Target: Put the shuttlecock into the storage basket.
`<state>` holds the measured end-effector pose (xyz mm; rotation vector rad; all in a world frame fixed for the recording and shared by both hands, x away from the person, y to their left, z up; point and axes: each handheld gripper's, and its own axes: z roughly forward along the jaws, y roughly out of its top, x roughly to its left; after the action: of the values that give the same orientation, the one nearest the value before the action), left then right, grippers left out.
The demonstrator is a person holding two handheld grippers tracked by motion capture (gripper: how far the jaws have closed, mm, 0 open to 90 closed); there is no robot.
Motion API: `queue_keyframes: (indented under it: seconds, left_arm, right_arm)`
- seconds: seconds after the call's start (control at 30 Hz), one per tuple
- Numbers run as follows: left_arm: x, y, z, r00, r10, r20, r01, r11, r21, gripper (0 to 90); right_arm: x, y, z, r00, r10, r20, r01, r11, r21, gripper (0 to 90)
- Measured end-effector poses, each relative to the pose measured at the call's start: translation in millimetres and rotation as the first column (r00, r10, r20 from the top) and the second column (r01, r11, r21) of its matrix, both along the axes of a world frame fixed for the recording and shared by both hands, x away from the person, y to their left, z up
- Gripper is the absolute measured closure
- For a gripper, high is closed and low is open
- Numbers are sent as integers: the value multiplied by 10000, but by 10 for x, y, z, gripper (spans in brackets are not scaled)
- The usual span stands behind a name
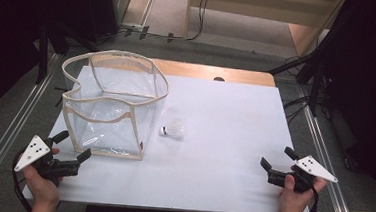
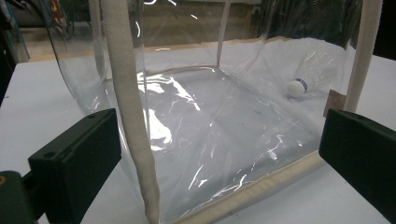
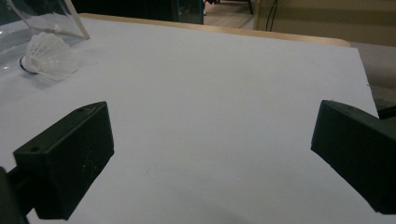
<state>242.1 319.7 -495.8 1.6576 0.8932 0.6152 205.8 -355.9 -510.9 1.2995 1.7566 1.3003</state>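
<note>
A clear plastic bag with cream fabric trim point(image 1: 111, 105) stands open-topped on the left half of the white table. A white shuttlecock point(image 1: 172, 130) lies on its side just right of the bag, outside it. In the left gripper view the bag's cream corner seam point(image 2: 128, 107) rises between the jaws and the shuttlecock point(image 2: 310, 79) shows through the plastic. My left gripper point(image 1: 74, 145) is open at the bag's near left corner. My right gripper point(image 1: 277, 158) is open and holds nothing near the table's front right; its view shows the shuttlecock point(image 3: 46, 56) far left.
The white table top point(image 1: 225, 118) has a wooden strip point(image 1: 213, 71) along its far edge. Black stands and cables point(image 1: 309, 69) flank the table on the floor. Metal rails point(image 1: 9, 123) run along both sides.
</note>
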Motion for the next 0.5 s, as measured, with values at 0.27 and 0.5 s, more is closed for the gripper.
queue_keyframes:
  seconds: [0.27, 0.5]
  left_arm:
    - [-6, -2, -1, 10000, 32, 4, -32, 10000, 21, 0]
    - [-17, 5, -1, 10000, 45, 40, -45, 10000, 14, 0]
  right_arm:
    - [-9, 15, 86, 10000, -29, -71, 32, 9992, 390, 0]
    - [0, 81, 204, 10000, 61, 7, -61, 9996, 270, 0]
